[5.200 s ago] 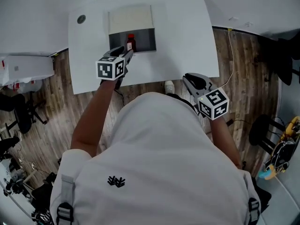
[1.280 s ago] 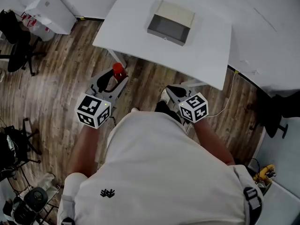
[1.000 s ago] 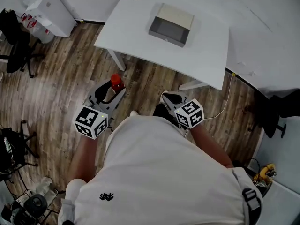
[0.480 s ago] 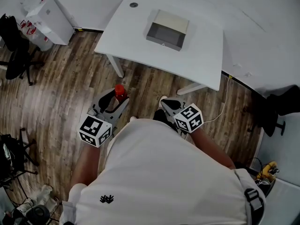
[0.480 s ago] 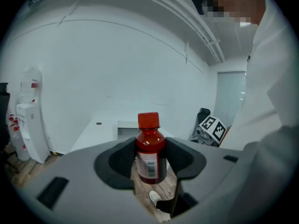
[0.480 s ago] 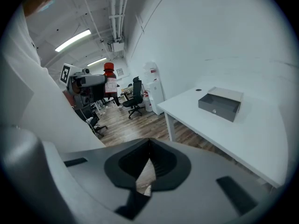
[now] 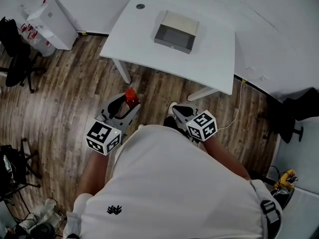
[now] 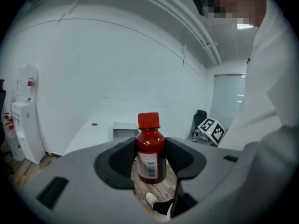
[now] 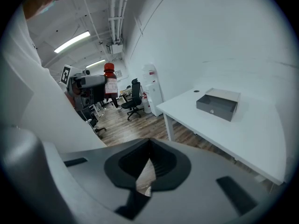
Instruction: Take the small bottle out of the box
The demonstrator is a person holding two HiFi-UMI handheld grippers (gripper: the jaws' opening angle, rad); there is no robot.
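Gripping the small bottle (image 8: 150, 150) upright by its body, cap up, your left gripper (image 7: 126, 105) holds it over the floor, well off the desk's (image 7: 214, 59) near edge and the box (image 7: 174, 31), with your right gripper (image 7: 178, 110) clenched on nothing alongside.

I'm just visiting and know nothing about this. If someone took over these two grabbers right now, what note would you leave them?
Left gripper: shut on the small bottle, which is upright, red cap up, out over the wooden floor.
Right gripper: shut, empty.
Box: open on the white table, nothing visible inside.
Done: bottle is out of the box.
Left: probably just setting it down somewhere.
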